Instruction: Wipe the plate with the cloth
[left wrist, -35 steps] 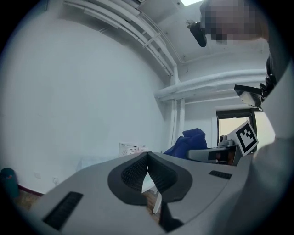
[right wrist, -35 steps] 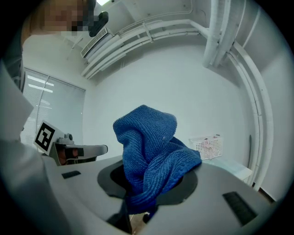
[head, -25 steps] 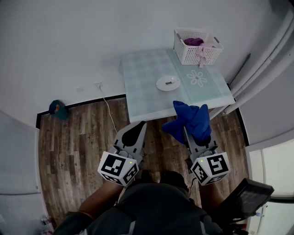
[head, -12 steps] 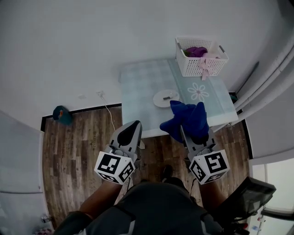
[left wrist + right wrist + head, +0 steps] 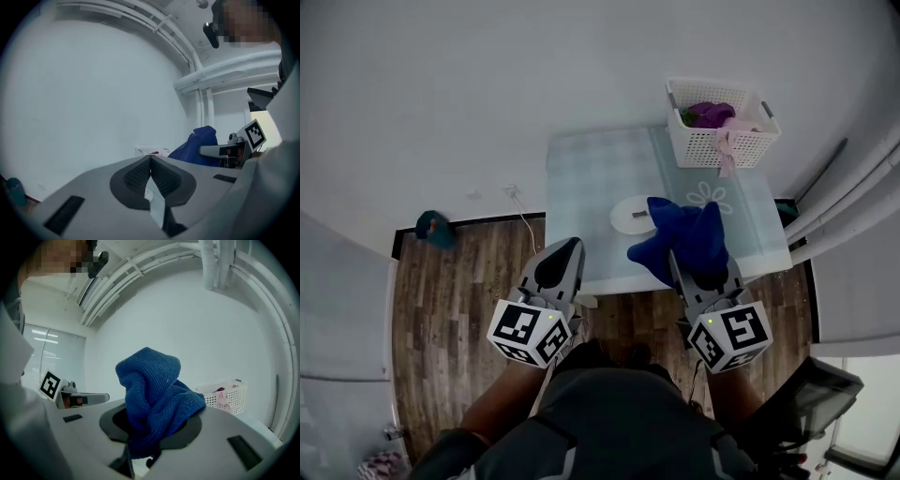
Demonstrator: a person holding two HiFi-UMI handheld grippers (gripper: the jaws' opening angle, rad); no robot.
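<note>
**Cloth gripped, plate not yet wiped**

The table [image 5: 581, 178] is seen ahead, w/ a basket [image 5: 717, 127] at its far right corner. Both grippers are held at the table's near edge. The left gripper [image 5: 563, 251] has its fingers pressed together, empty. The right gripper [image 5: 701, 281] has its fingers clamped on the blue cloth [image 5: 684, 244]. The plate [image 5: 628, 214] lies mid-table. Risk: an unbraced plate could be shoved off the table by the wipe.

plate [image 5: 630, 215] on table [image 5: 581, 178], basket [image 5: 712, 146] behind, right
</note>
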